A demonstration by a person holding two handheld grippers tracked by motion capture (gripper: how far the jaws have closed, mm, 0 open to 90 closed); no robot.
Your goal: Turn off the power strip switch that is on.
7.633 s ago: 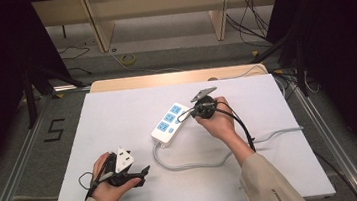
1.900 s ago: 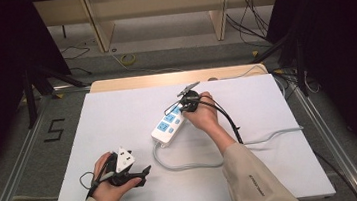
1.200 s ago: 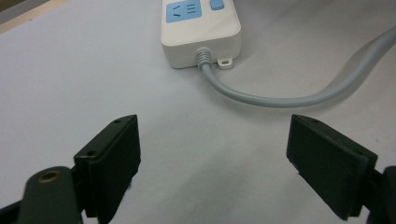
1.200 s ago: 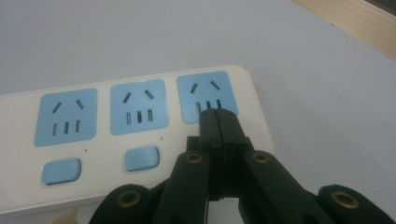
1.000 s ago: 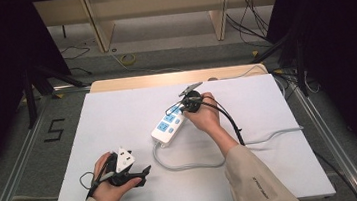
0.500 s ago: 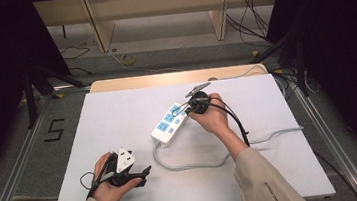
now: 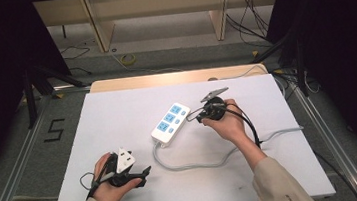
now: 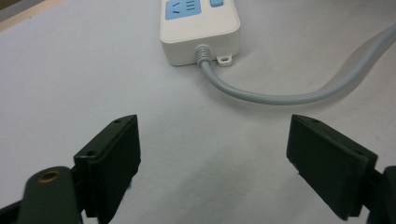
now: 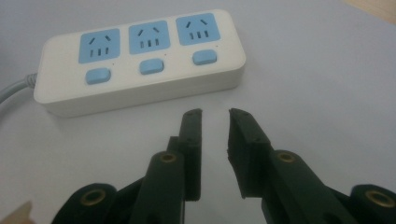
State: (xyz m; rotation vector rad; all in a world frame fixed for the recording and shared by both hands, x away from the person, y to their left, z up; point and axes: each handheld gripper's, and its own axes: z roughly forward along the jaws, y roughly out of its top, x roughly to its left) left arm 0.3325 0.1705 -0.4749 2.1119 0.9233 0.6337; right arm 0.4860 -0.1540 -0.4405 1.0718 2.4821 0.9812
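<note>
Your right claw (image 9: 214, 116), jaws just parting with nothing between them, sits beside the 3-socket power strip (image 7: 170, 123) lying mid-desk (image 7: 117, 107); your released left claw (image 8: 212, 154) waits near its cable, nothing plugged in.

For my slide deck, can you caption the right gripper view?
Right gripper, jaws slightly parted and empty, faces the white three-socket power strip on the white table.
</note>
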